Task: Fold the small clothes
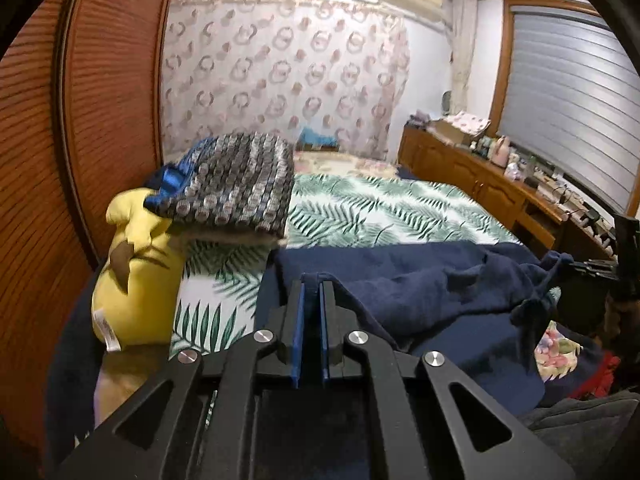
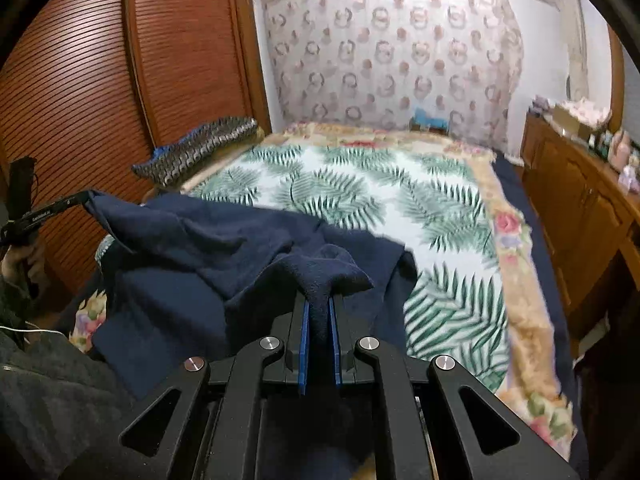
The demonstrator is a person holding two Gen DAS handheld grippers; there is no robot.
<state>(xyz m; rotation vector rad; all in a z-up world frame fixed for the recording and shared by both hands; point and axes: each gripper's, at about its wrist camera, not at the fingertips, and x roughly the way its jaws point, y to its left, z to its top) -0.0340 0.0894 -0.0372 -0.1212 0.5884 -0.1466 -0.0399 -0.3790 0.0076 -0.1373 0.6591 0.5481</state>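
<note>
both tongs are clamped on the same item. left gripper (image 1: 313, 280): jaws together on a thin edge of the navy garment (image 1: 420, 280), only a sliver of cloth showing between the blue pads. right gripper (image 2: 319, 300): jaws closed on a thicker bunched corner of the same cloth, a tuft standing up between the pads.

i read the garment as lifted at two corners and slung between my two tools. its body sags and partly rests on the near end of the bed (image 2: 360, 200). in the right wrist view the left tool appears at the far left edge, holding the opposite corner taut. a drawstring or cord end (image 1: 532, 308) hangs from the cloth on the right side of the left wrist view.

beyond the cloth, the fern-print cover lies bare and flat. a yellow plush toy (image 1: 132, 280) sits at the left edge of the bed, with a grey-and-blue knitted piece (image 1: 236, 184) on top of it. louvred wooden doors (image 2: 80, 100) stand to the left, a patterned curtain at the far wall, a wooden sideboard (image 2: 580, 200) along the right.

step in hand, in my judgement: carrying or spreading the garment before a fold. the next move calls for keeping both corners level and apart, laying the cloth flat on the bare cover, clear of the plush toy, and releasing only once wrinkles are drawn out.
</note>
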